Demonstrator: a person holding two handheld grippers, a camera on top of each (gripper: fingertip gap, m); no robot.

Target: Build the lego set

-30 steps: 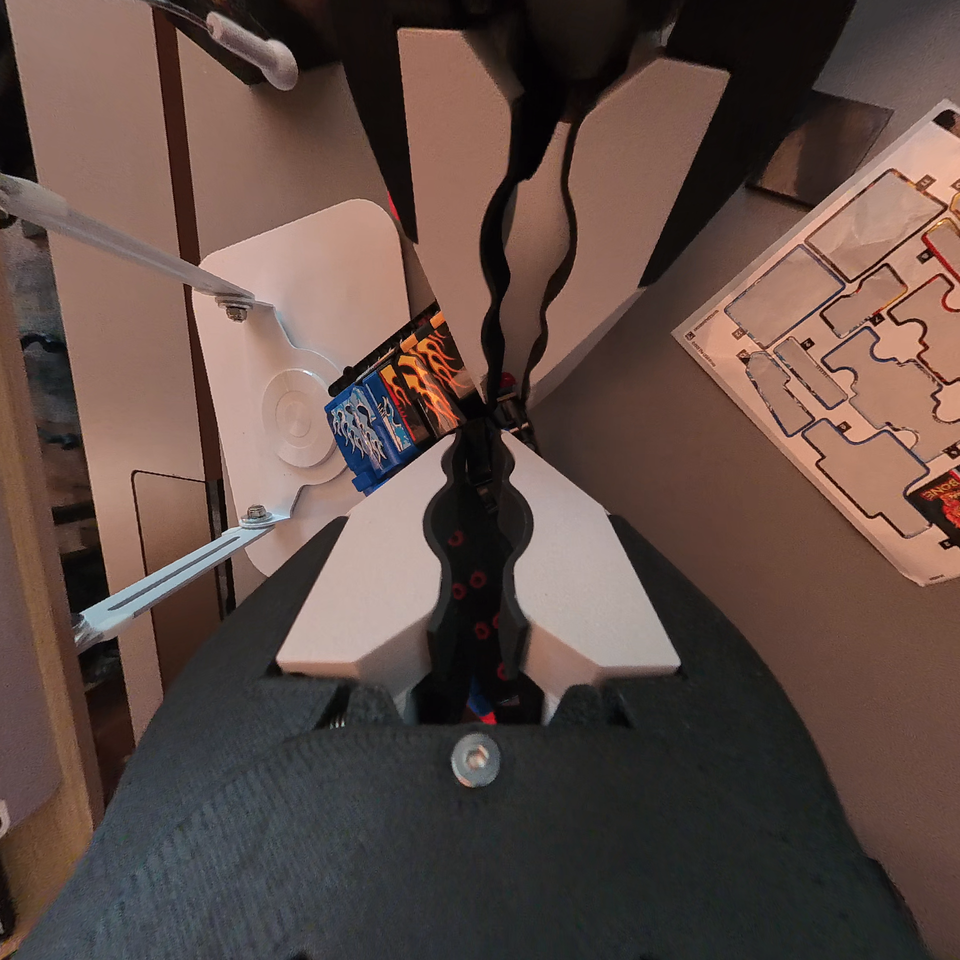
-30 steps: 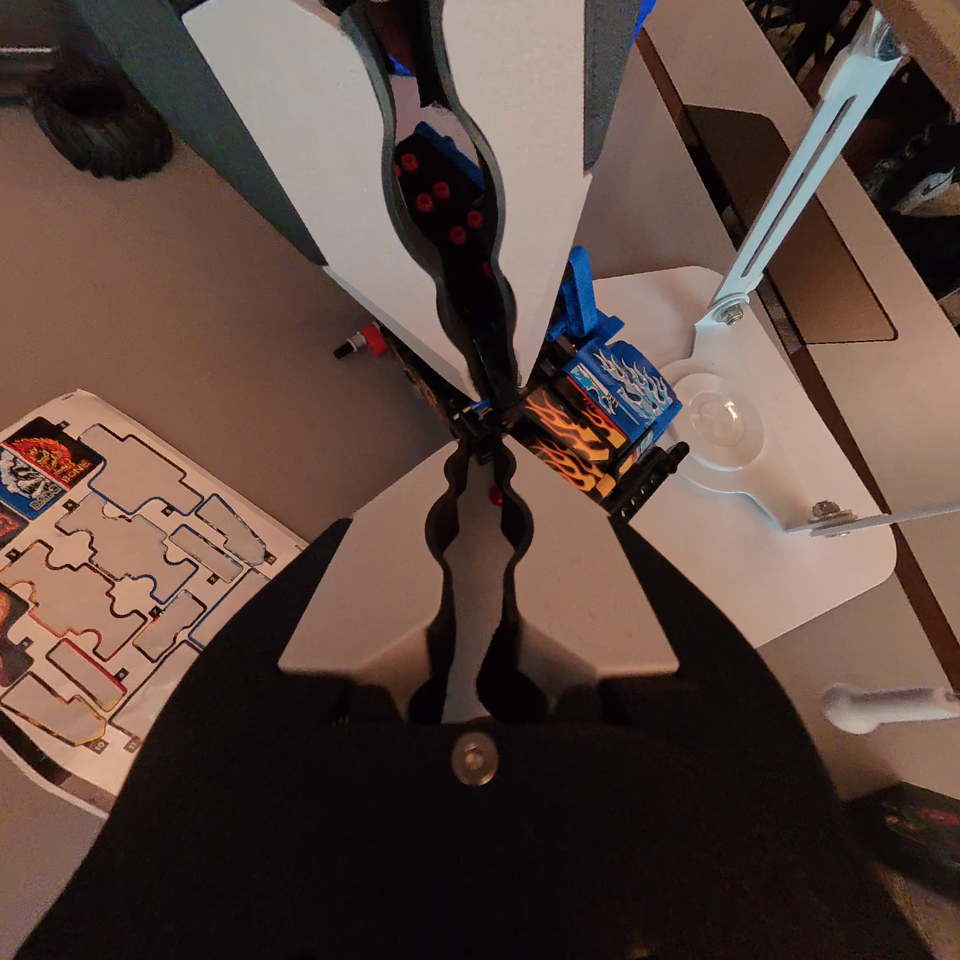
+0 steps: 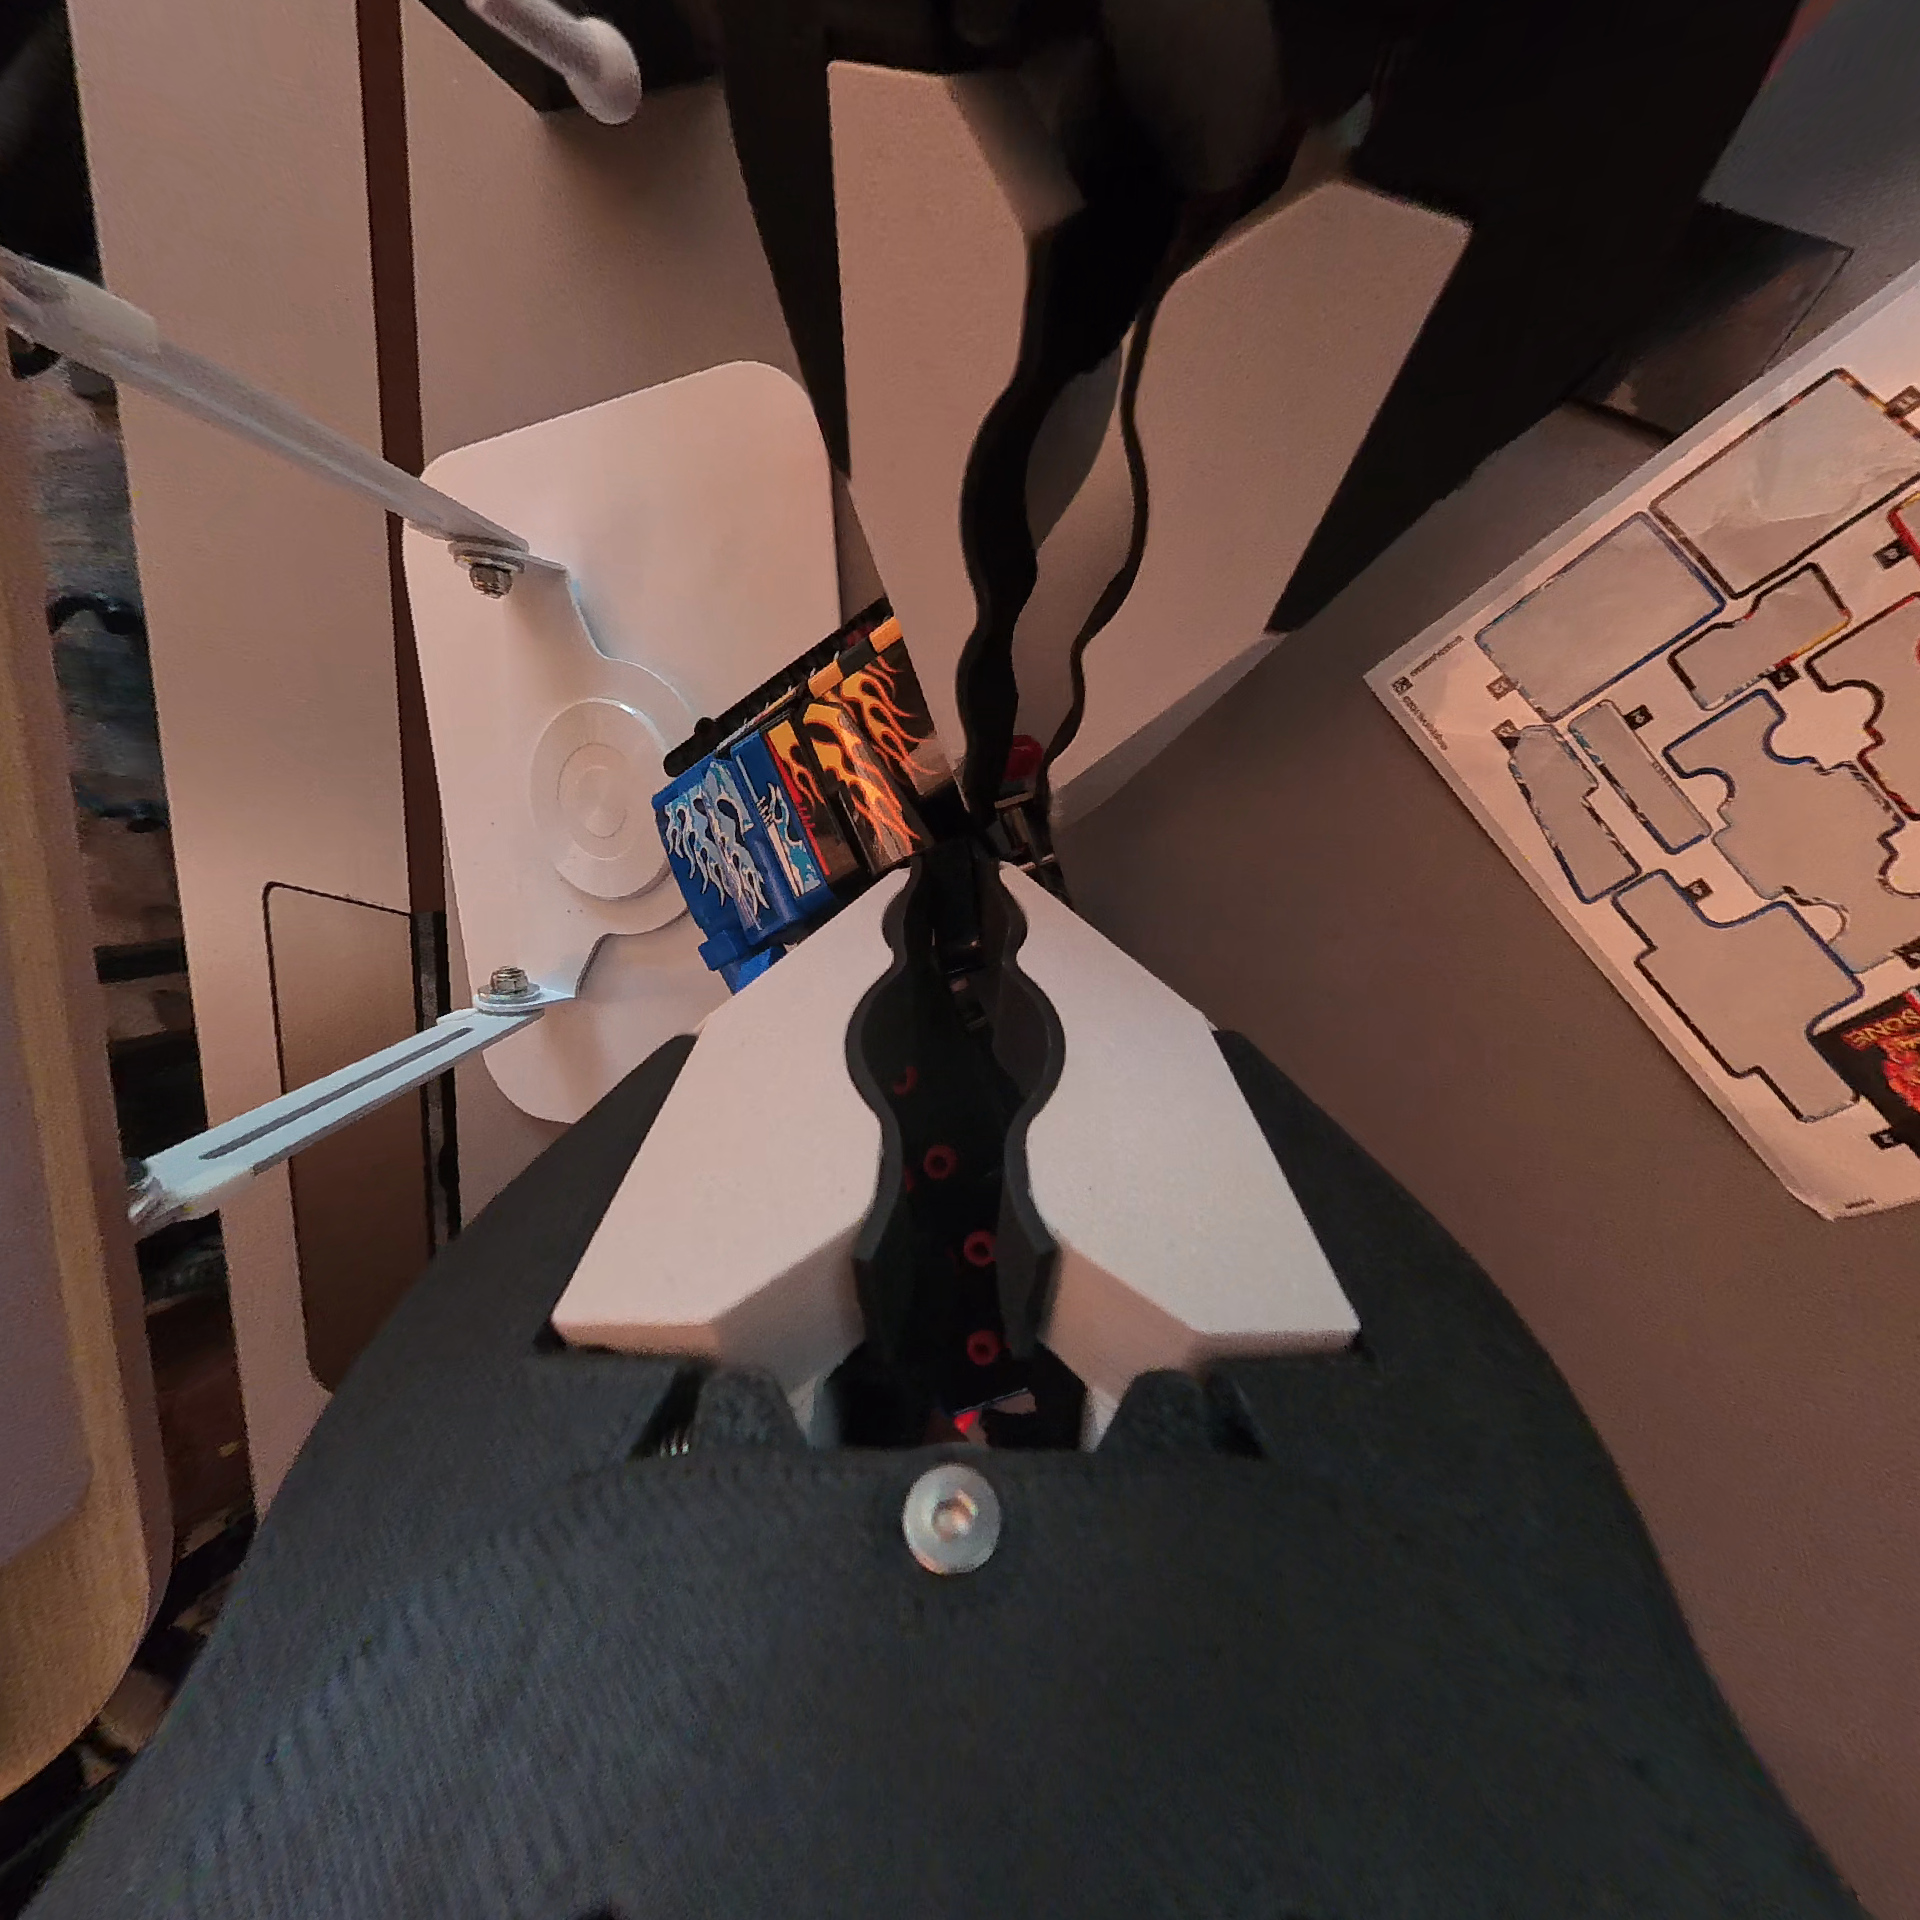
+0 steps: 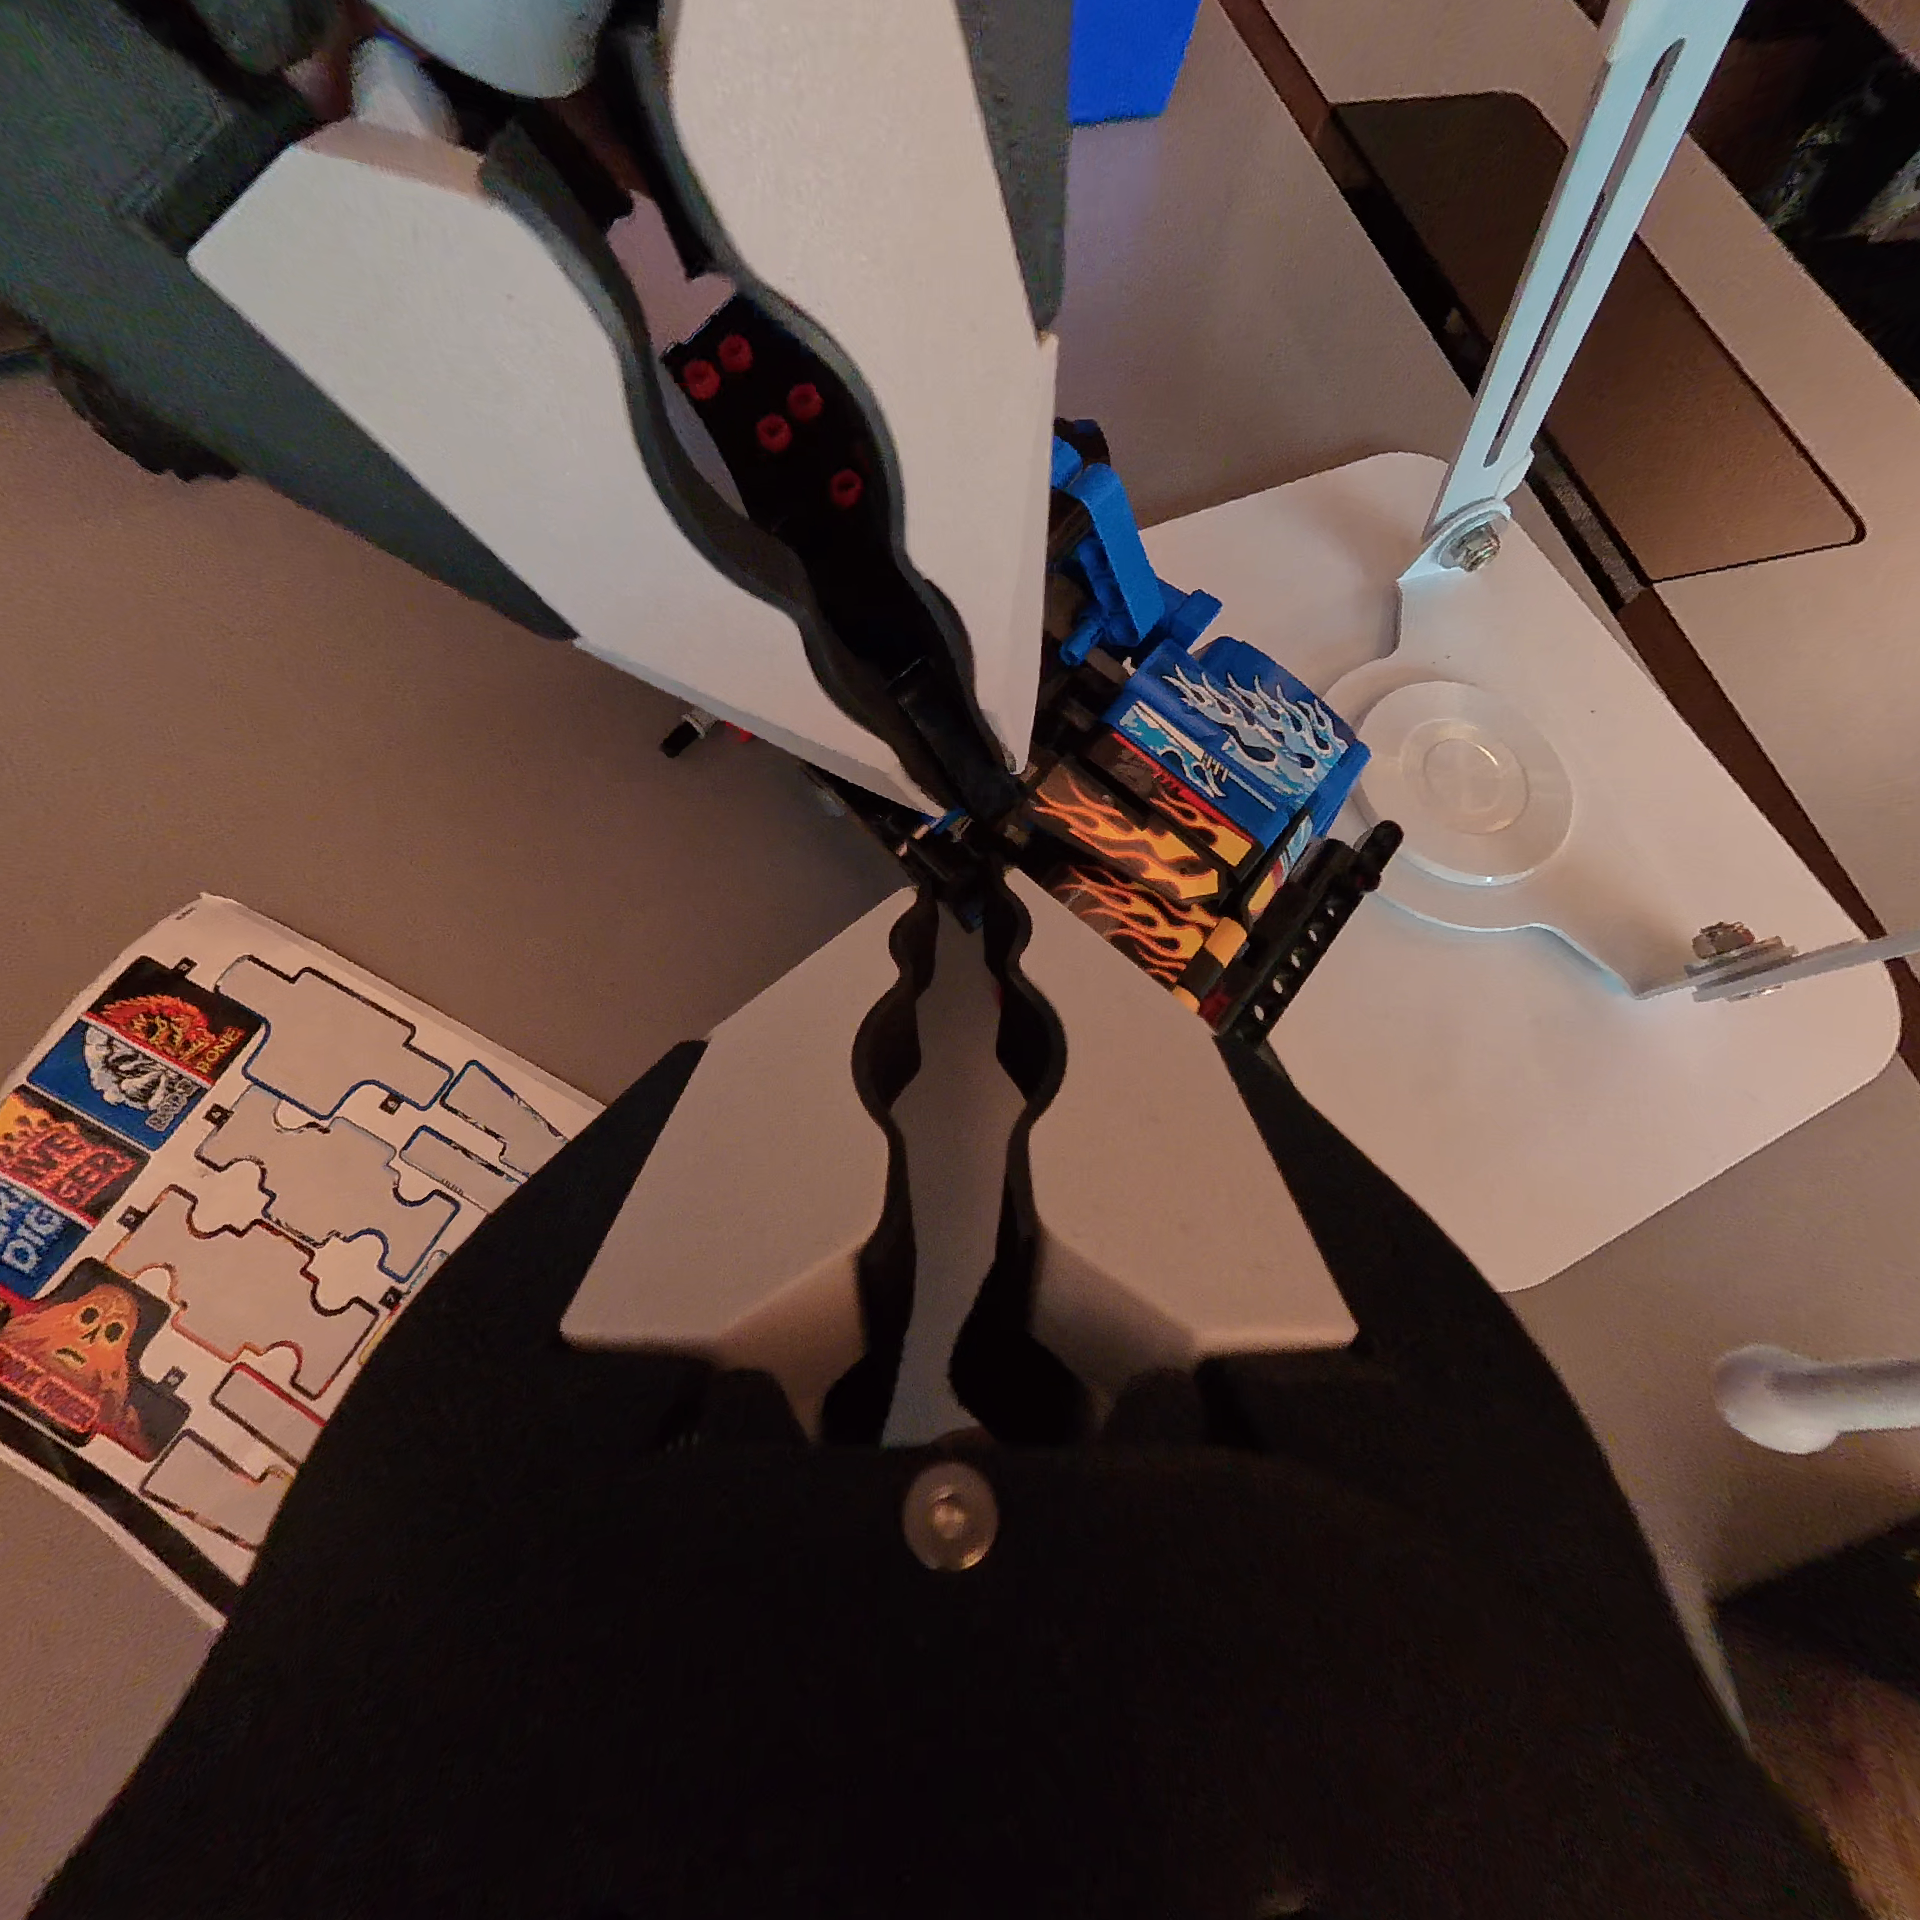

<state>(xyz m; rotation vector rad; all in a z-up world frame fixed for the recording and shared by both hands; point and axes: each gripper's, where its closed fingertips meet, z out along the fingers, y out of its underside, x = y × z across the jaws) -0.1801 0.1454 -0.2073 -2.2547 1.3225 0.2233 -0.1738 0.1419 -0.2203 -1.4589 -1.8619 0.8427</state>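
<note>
1. Little has moved: the left claw (image 3: 961, 894) and right claw (image 4: 961, 883) stay clenched on the toy truck (image 4: 1174, 821), above the white stand (image 4: 1558, 1091).
2. Press together squarely, without twisting.

**Change over the last second.** You rolled the right gripper (image 4: 961, 904) a little about its hold on the lego model (image 4: 1174, 821). In the right wrist view, the sticker sheet (image 4: 312, 1143) left of the model dropped lower and the white base plate (image 4: 1558, 1091) right of the model rose. Above the model, your left gripper (image 4: 977, 790) leaned further left, and its cluster of red pins (image 4: 774, 426) shifted left with it. In the left wrist view, the far body of the right gripper tilted slightly above the model.
</note>
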